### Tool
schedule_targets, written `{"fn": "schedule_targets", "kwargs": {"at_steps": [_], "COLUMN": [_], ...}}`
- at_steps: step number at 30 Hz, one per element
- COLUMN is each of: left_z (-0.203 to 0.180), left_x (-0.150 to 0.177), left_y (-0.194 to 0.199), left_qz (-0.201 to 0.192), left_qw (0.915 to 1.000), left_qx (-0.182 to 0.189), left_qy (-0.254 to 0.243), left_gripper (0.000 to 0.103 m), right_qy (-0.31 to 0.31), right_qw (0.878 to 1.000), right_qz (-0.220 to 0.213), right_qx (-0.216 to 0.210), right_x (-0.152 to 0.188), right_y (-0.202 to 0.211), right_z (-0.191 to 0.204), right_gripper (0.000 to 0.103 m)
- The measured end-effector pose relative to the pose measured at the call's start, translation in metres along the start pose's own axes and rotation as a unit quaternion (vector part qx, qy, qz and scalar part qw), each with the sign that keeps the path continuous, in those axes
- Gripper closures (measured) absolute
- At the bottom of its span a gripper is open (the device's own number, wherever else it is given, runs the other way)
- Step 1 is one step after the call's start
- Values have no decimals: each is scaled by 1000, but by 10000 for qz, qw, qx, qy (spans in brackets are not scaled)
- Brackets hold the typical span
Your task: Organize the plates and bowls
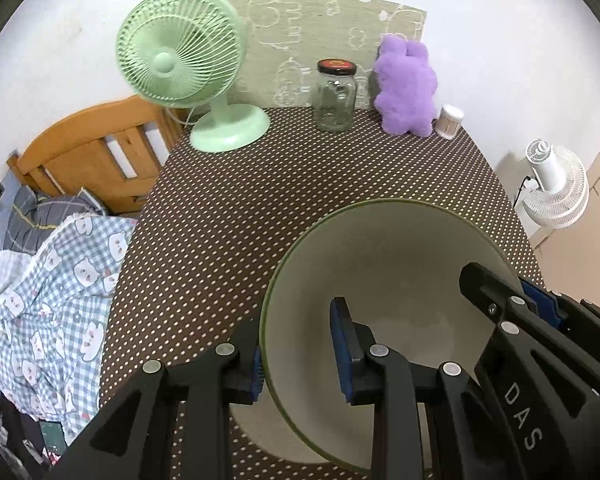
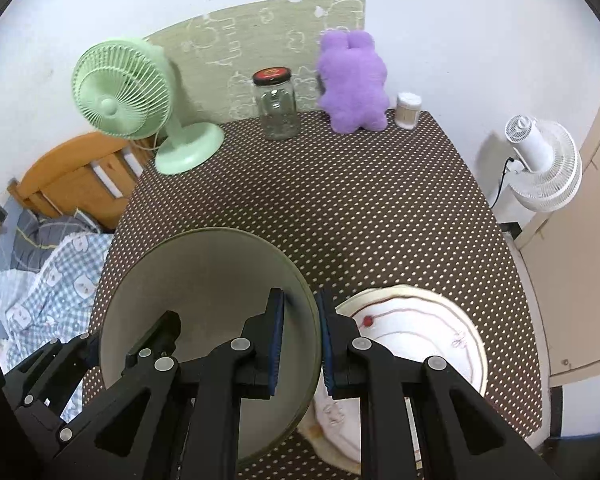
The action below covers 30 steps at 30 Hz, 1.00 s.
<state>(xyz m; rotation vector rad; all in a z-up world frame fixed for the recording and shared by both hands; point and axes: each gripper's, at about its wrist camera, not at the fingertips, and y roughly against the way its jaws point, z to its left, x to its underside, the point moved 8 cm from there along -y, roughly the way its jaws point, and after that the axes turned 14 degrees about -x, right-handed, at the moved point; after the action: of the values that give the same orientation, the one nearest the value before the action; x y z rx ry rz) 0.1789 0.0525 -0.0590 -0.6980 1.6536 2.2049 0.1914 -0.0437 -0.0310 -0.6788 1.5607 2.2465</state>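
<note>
From the left wrist, the big bowl (image 1: pixel 384 280) was pale cream inside with a thin green rim, held up over the dotted tabletop (image 1: pixel 240 220). The left tool (image 1: pixel 300 350) pinched its near rim. From the right wrist, the right tool (image 2: pixel 302 344) pinched the bowl's other side, just beside a white plate (image 2: pixel 432 332).
</note>
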Motion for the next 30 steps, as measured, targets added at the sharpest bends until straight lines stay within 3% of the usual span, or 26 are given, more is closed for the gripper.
{"fn": "schedule_targets", "kwargs": {"at_steps": [15,30], "left_z": [29,40], "left_x": [37,50], "left_y": [-20,-42], "left_qz": [258,503], "left_qw": [9996,9986], "left_qx": [74,103], "left_qy": [-18,110], "left_gripper": [78,78], "right_qy": [71,173], "right_qw": [9993,9975], "right_qz": [358,659], "right_qx": [114,174], "right_x": [45,61], "right_y": [-22,-46], "right_z": [32,41], "right_gripper": [83,83]}}
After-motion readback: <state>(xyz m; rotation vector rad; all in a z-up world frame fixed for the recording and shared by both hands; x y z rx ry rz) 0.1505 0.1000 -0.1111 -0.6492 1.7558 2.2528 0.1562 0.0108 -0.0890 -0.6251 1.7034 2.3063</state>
